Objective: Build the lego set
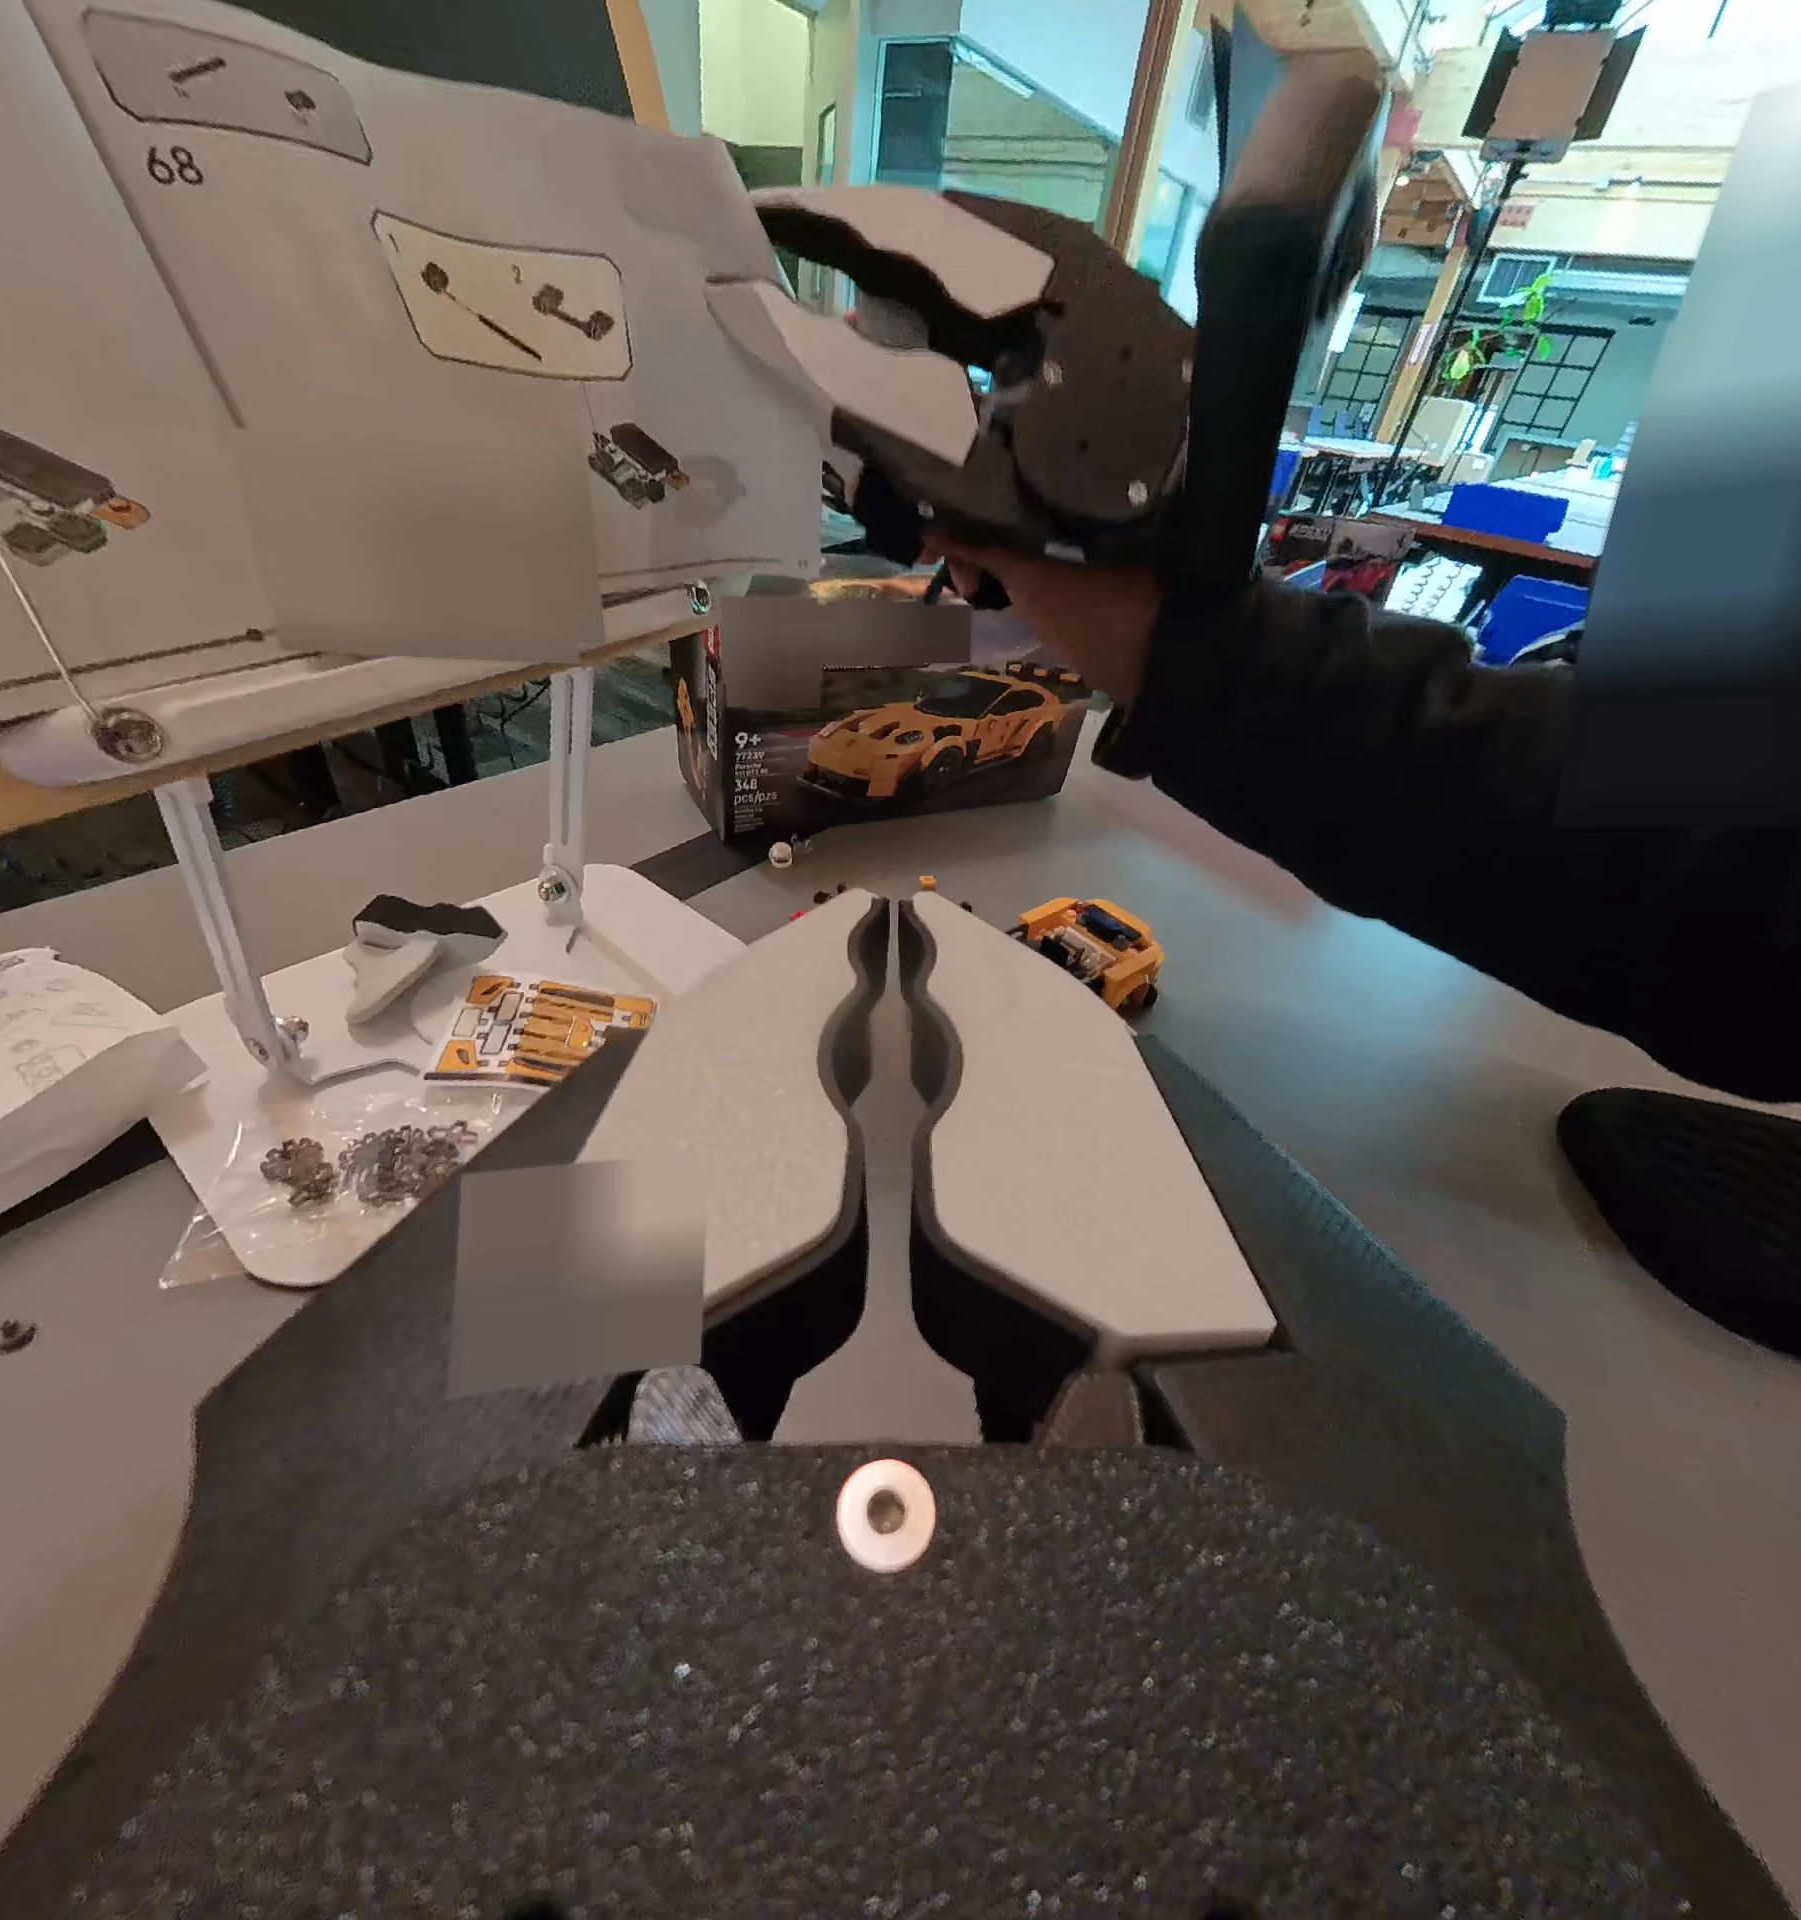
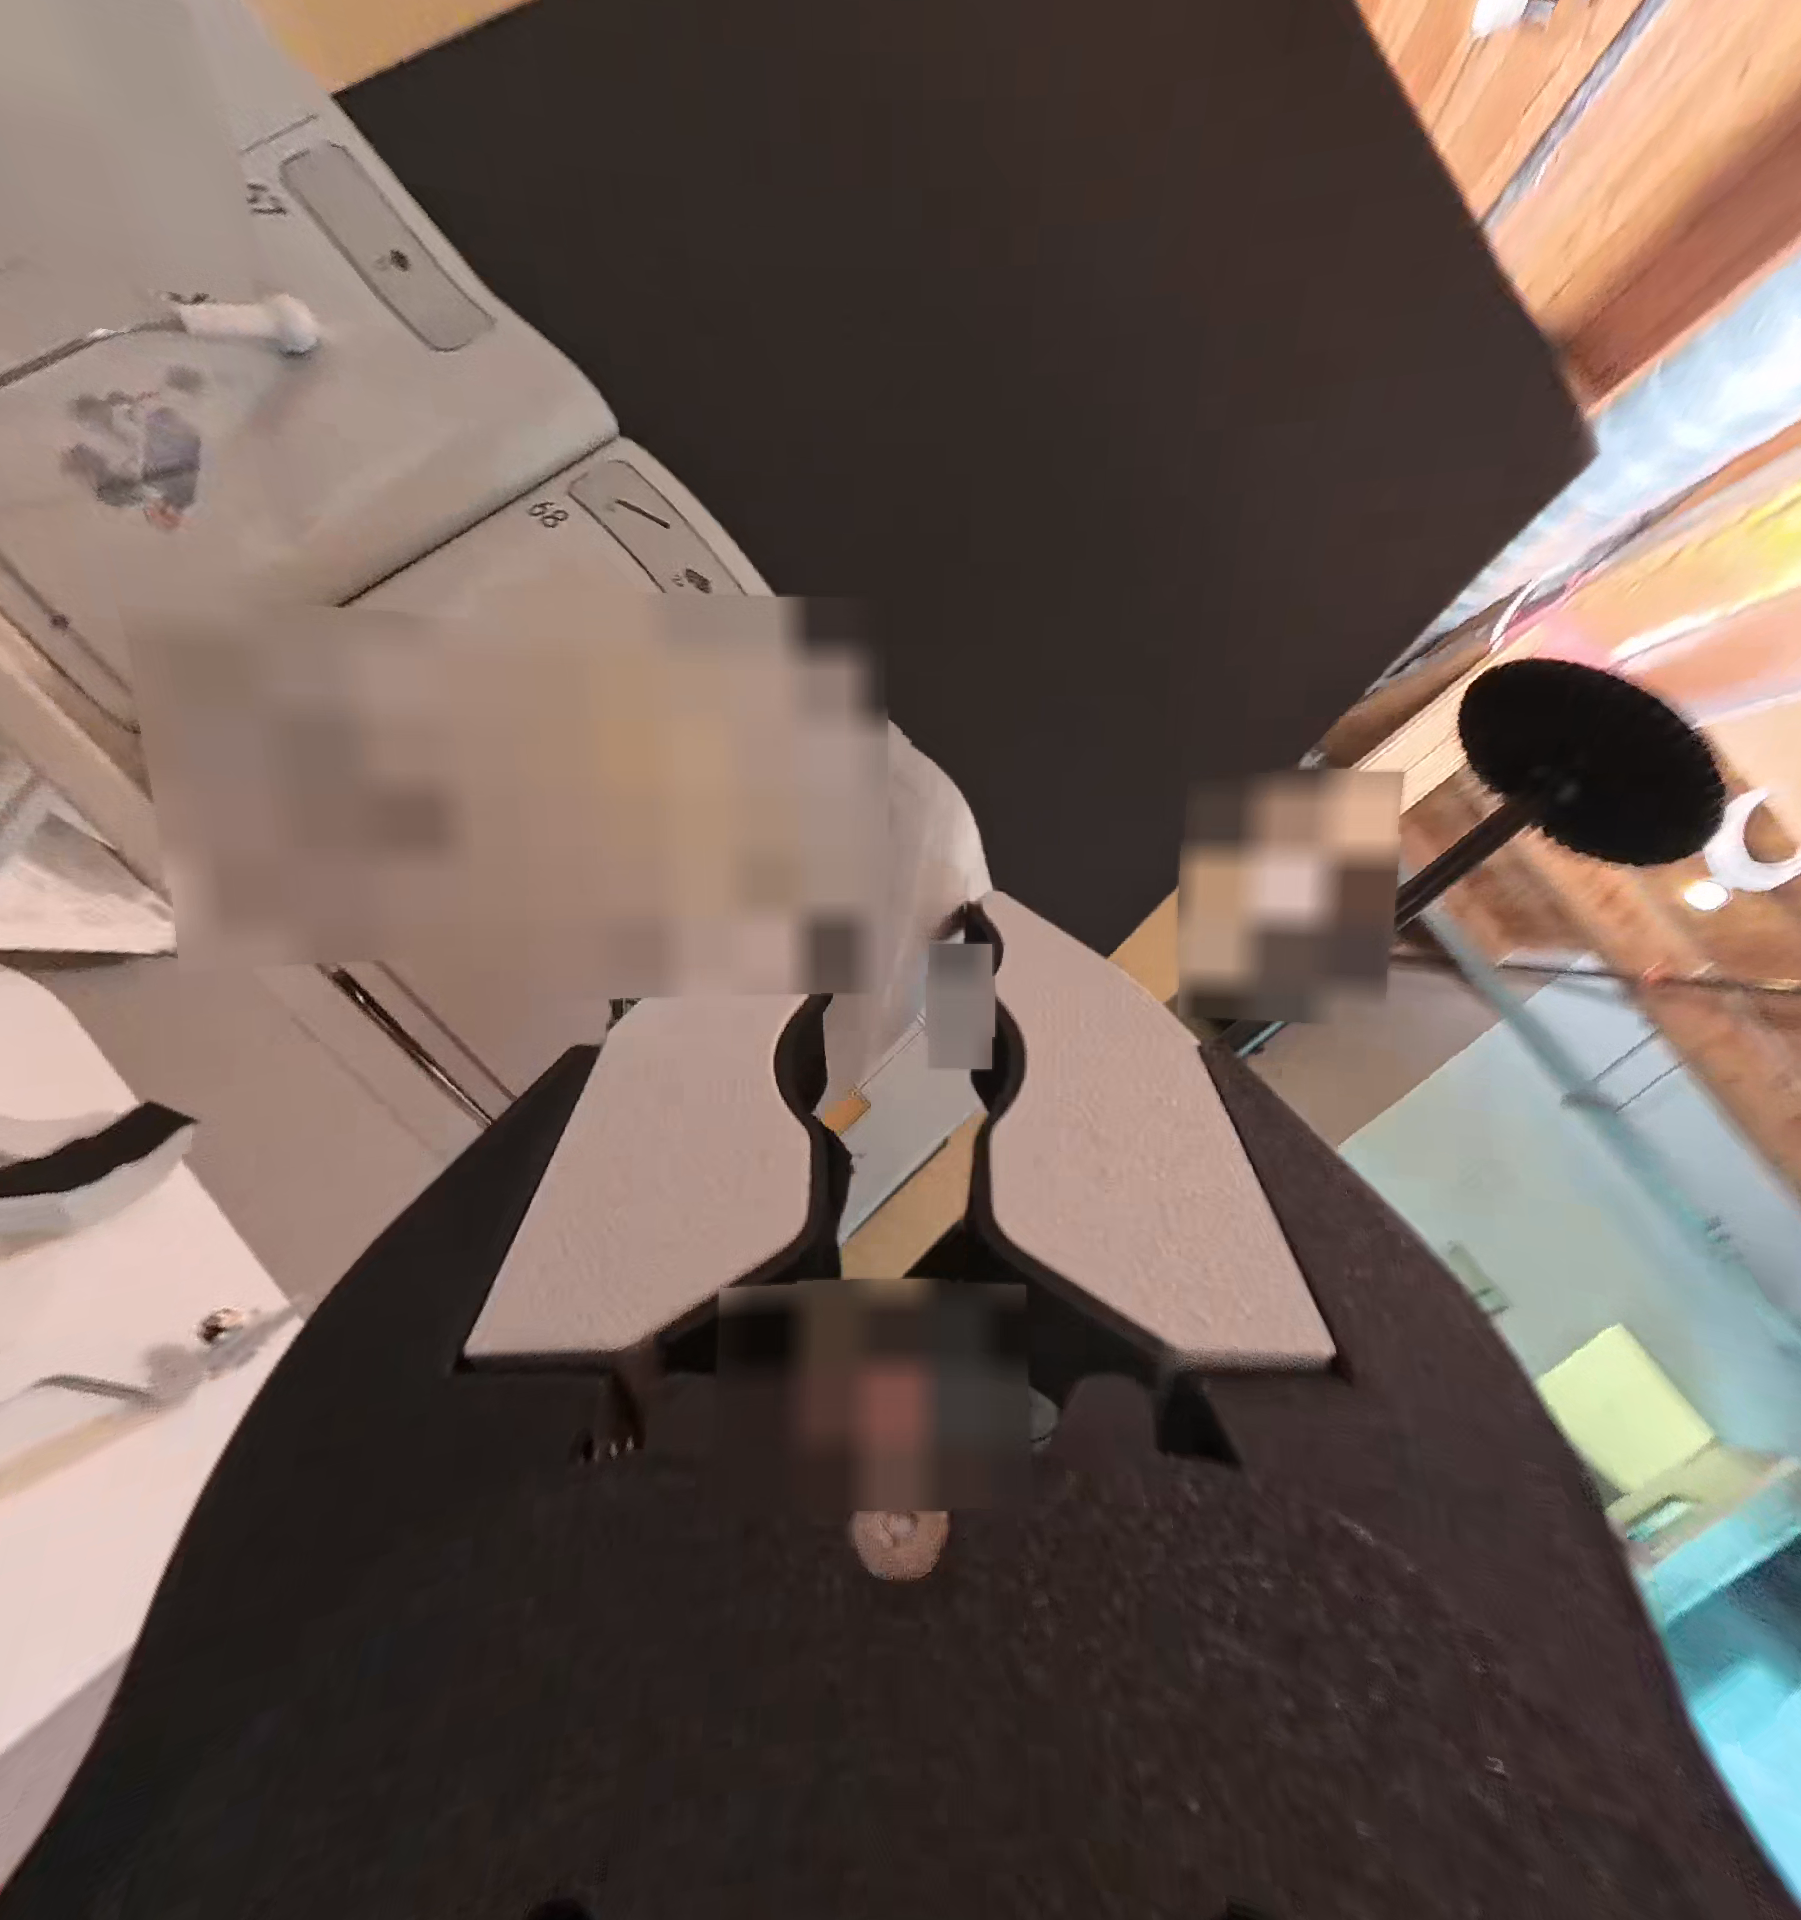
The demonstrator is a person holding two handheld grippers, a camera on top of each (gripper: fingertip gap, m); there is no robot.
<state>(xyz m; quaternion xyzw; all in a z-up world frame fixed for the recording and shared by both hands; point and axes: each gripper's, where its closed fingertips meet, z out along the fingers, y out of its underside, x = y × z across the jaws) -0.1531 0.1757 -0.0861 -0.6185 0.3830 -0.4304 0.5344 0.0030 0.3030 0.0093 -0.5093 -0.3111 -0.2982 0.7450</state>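
Tongs, left (image 1: 894,906): clenched, empty, low over surface (image 1: 1291,1039). Right tongs (image 2: 901,971) raised by manual (image 1: 376,416), slightly parted, empty; view blurred, partly mosaicked. Car (image 1: 1093,948) on surface just beyond left tips, partly hidden; box (image 1: 875,743) behind. Open room right of car.

Lighting's decent in the left wrist view: soft daylight comes through the big windows (image 1: 1478,343) at the back, slightly blown out there, and the grey worktop (image 1: 1322,1039) is evenly lit with only faint shadows. The sleeve (image 1: 1498,790) goes nearly pure black, no detail. Heavy fisheye bends the instruction booklet (image 1: 283,395) and everything near the edges. The right wrist view is much worse: tilted, warm-tinted, smeared with motion blur along the right side, and the right tongs (image 2: 901,987) are only partly sharp.
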